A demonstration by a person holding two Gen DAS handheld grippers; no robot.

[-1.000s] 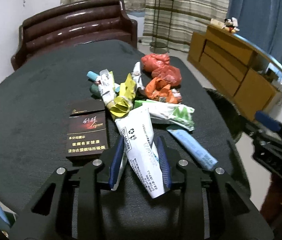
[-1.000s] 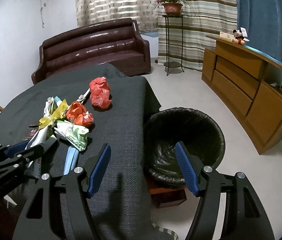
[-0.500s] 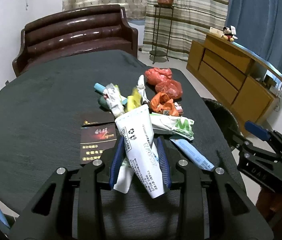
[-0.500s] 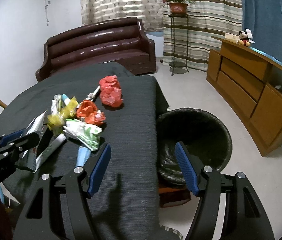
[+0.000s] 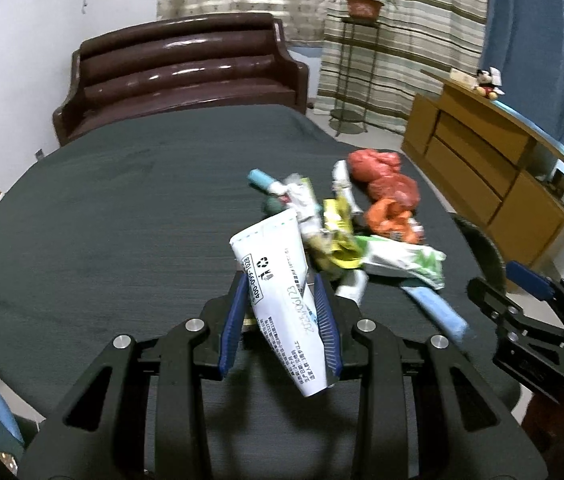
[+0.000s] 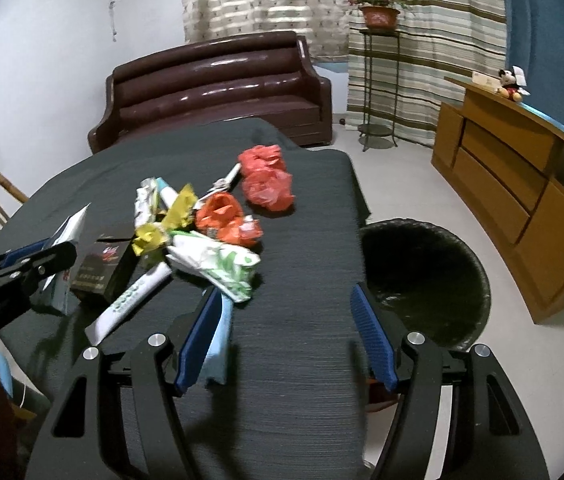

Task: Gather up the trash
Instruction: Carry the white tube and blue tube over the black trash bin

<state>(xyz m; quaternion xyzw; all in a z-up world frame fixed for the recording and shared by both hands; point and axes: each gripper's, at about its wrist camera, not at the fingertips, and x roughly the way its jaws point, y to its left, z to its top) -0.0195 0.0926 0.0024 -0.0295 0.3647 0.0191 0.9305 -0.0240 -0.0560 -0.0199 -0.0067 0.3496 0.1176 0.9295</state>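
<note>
Black cigarette box (image 6: 102,270) right-view only

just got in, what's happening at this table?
Trash pickup. The left gripper is shut on a white tube, held above the dark table. The right gripper is open and empty near the table's edge, beside a black-lined bin on the floor. A pile of wrappers, red bags and a dark box remains on the table.

A round table under dark grey cloth (image 6: 305,360) fills the frame's centre; crumpled red plastic bags (image 6: 268,180), a green-white wrapper (image 6: 222,262) and a dark cigarette box (image 6: 100,270) lie on it.
</note>
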